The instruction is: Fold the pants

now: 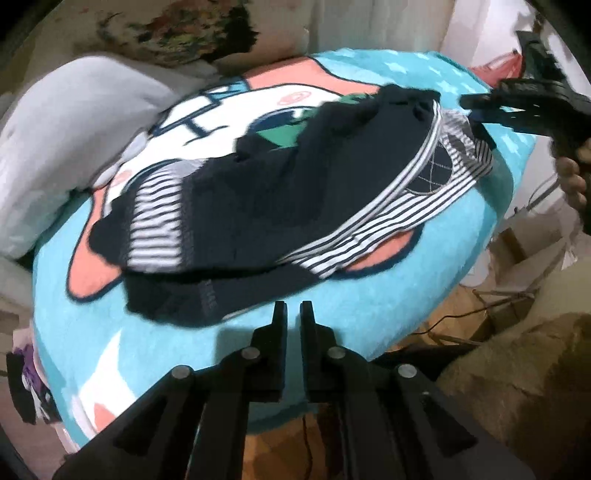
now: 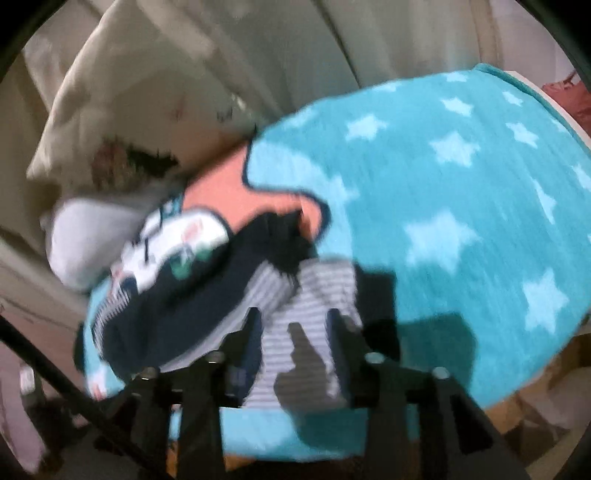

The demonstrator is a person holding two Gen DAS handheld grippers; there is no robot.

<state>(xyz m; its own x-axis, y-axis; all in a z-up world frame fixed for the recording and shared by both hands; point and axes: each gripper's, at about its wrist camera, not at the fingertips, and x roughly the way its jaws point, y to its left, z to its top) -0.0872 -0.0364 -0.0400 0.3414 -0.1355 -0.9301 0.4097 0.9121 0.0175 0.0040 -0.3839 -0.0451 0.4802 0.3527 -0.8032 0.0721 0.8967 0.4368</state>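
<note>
Dark navy pants (image 1: 295, 192) with a black-and-white striped waistband (image 1: 388, 218) lie spread across a turquoise star-print blanket (image 1: 147, 350). My left gripper (image 1: 294, 317) hovers over the blanket just short of the pants' near dark edge, shut with nothing between its fingers. My right gripper (image 1: 471, 112) is at the far right end of the waistband. In the blurred right wrist view, its fingers stand apart as the right gripper (image 2: 295, 325) hangs open over the striped fabric (image 2: 306, 291), casting a shadow on it. The navy part (image 2: 192, 288) runs off to the left.
Pale pillows (image 1: 66, 122) and a patterned cushion (image 1: 177, 33) crowd the blanket's far left side. A hand (image 1: 572, 181) holds the right gripper. Past the blanket's (image 2: 443, 184) right edge there are cardboard boxes (image 1: 517, 254), a cable and wooden floor. Purple-and-dark clutter (image 1: 33, 384) sits at the left.
</note>
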